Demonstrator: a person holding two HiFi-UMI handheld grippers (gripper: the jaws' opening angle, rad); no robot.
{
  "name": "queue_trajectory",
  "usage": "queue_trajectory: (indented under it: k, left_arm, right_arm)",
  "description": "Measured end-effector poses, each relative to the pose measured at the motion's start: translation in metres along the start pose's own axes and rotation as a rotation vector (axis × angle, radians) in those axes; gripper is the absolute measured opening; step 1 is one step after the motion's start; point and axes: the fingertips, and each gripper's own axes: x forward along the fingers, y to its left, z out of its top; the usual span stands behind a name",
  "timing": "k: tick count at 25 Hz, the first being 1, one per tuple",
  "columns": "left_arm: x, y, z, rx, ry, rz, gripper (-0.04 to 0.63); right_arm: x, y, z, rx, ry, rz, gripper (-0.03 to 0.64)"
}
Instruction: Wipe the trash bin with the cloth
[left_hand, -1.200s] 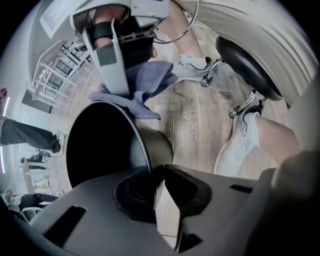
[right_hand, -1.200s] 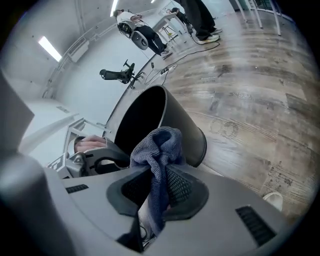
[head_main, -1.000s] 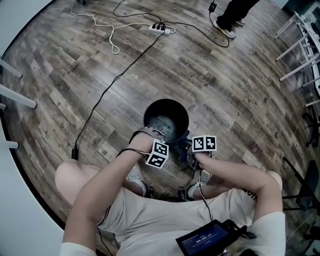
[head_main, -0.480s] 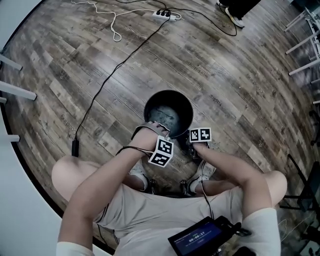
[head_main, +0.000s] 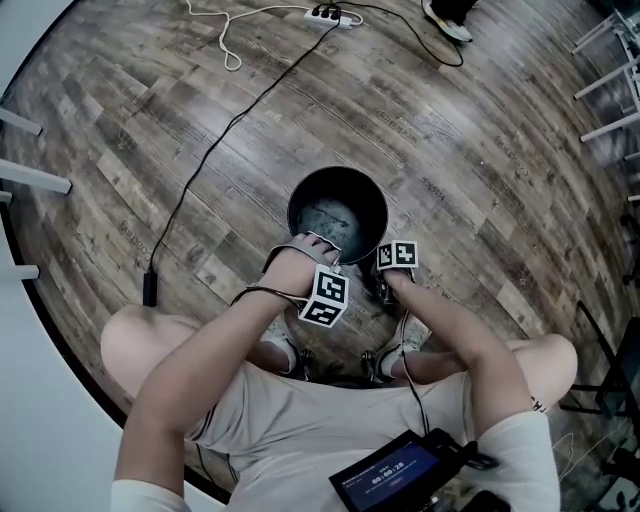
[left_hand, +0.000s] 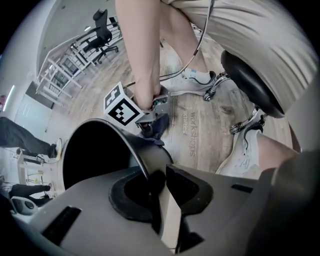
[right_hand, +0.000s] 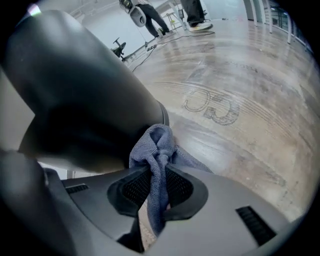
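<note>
The black round trash bin (head_main: 291, 212) stands on the wood floor in front of the seated person's knees. My left gripper (head_main: 319, 242) is at its near rim; in the left gripper view the thin rim (left_hand: 149, 161) runs between the jaws of the left gripper (left_hand: 159, 186), which are opening, with a narrow dark gap at the right pad. My right gripper (head_main: 384, 284) is low at the bin's near right side. It (right_hand: 157, 187) is shut on a bunched blue-grey cloth (right_hand: 159, 150) that rests against the bin's dark outer wall (right_hand: 85, 100). The left gripper view also shows that cloth (left_hand: 158, 128).
A black cable (head_main: 210, 150) crosses the floor to a power strip (head_main: 325, 13) at the far edge. Someone's shoe (head_main: 445, 25) is at the top. White frame legs (head_main: 610, 70) stand at the right. The person's shoes (left_hand: 197, 77) and stool casters (left_hand: 252, 117) are close behind the bin.
The right gripper with the cloth has shifted a little up and in along the bin's near right side. The left gripper has stayed at the near rim. The head view has tilted.
</note>
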Motion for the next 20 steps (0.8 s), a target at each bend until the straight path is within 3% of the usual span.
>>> queue_trajectory:
  k: [3, 7, 11, 15, 17, 20]
  left_arm:
    - [-0.006, 0.004, -0.003, 0.017, 0.008, -0.002, 0.144]
    - [-0.014, 0.006, -0.014, 0.019, 0.020, -0.027, 0.167]
    - [-0.009, -0.002, -0.029, 0.015, 0.062, -0.058, 0.167]
    - [0.000, -0.005, -0.050, 0.007, 0.113, -0.040, 0.160]
    - [0.001, -0.003, -0.050, 0.010, 0.116, -0.025, 0.107]
    - [0.001, -0.007, -0.046, 0.037, 0.120, -0.039, 0.084]
  right_arm:
    - [-0.034, 0.010, 0.000, -0.067, 0.075, 0.005, 0.060]
    - [-0.092, 0.028, 0.010, -0.055, 0.064, 0.044, 0.060]
    - [-0.140, 0.062, 0.019, 0.018, -0.013, 0.122, 0.060]
    - [-0.165, 0.110, 0.019, 0.040, -0.057, 0.230, 0.060]
    - [-0.169, 0.125, 0.018, 0.041, -0.070, 0.263, 0.060]
    - [-0.163, 0.130, 0.019, 0.042, -0.079, 0.272, 0.060]
